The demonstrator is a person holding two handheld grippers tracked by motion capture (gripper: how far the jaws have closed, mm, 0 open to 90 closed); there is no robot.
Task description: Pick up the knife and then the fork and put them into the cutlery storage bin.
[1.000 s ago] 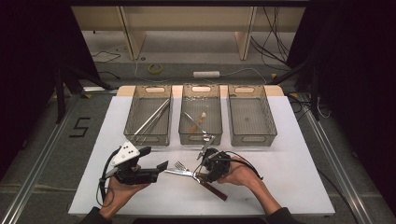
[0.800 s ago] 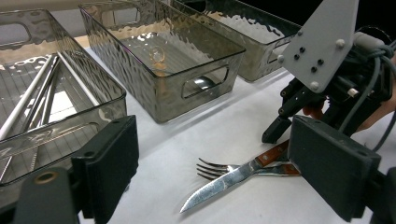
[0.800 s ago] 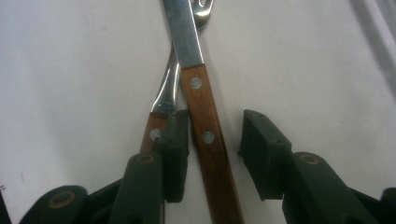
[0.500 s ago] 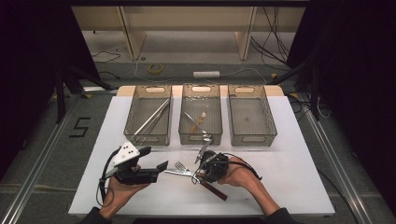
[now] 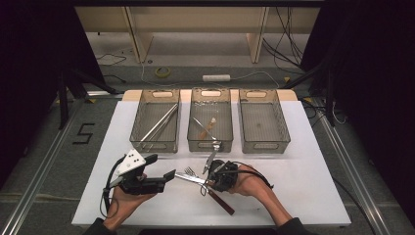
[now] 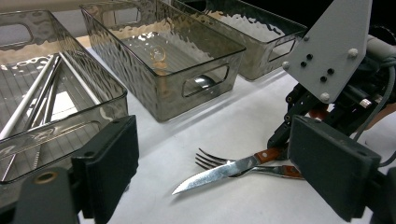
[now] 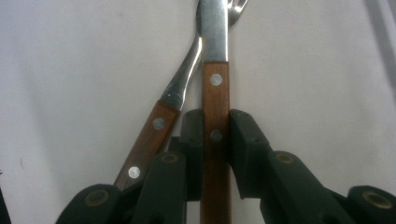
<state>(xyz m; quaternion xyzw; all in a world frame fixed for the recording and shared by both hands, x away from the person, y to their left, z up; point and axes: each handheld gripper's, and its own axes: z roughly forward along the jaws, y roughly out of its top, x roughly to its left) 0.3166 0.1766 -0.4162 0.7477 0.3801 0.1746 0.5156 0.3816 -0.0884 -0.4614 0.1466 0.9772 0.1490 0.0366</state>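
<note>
Right gripper (image 7: 215, 135) pinching wooden handle of steel-bladed table knife (image 7: 215, 88), blade pointing straight ahead on white tabletop (image 7: 74, 56). Wooden-handled steel fork (image 7: 161, 119) just left of jaws, crossing under blade. Left gripper (image 6: 215, 186) spread wide, apart from knife. Three clear ribbed plastic bins (image 5: 210, 125) beyond.
</note>
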